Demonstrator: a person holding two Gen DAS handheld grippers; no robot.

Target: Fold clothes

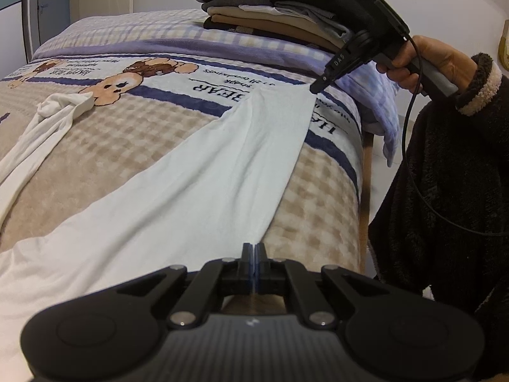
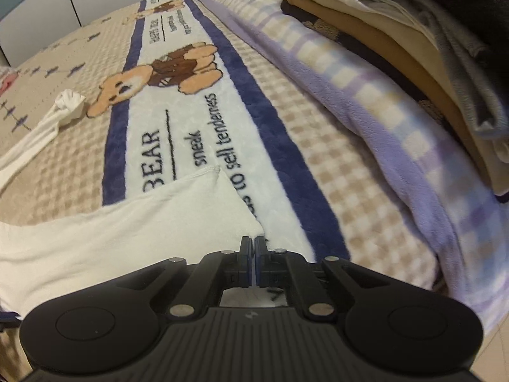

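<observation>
- Left wrist view, nearest: the left hand-held gripper point(image 1: 254, 251) has its two black fingers pressed together on the near edge of a white, thin cotton garment point(image 1: 197, 172); whether cloth sits between the pads cannot be told for sure, though the fabric runs right up to them.
- Right wrist view, nearest: the right hand-held gripper point(image 2: 253, 245) also has its fingers nearly closed, a thin slit between the blue pads, at the corner of the same white garment point(image 2: 127, 222); an actual pinch of cloth cannot be confirmed here.
- The garment lies spread flat along the bed's fleece blanket point(image 1: 133, 127), which is beige-checked with a white band, navy stripes, teddy bears and printed words.
- From the left camera, the right hand-held gripper point(image 1: 318, 87) touches the garment's far corner, gripped by a hand point(image 1: 426, 60) in a dark fuzzy sleeve with a cream cuff point(image 1: 477, 86); a black cable point(image 1: 410, 146) hangs from it.
- Farther left, a crumpled white sleeve point(image 1: 54, 111) of cloth trails across the blanket, its bunched end beside a bear's head.
- Beyond that, a lilac and cream checked blanket point(image 2: 381, 95) lies folded.
- Farthest back, a stack of folded clothes point(image 1: 273, 12) in tan, cream, grey and black rests on it.
</observation>
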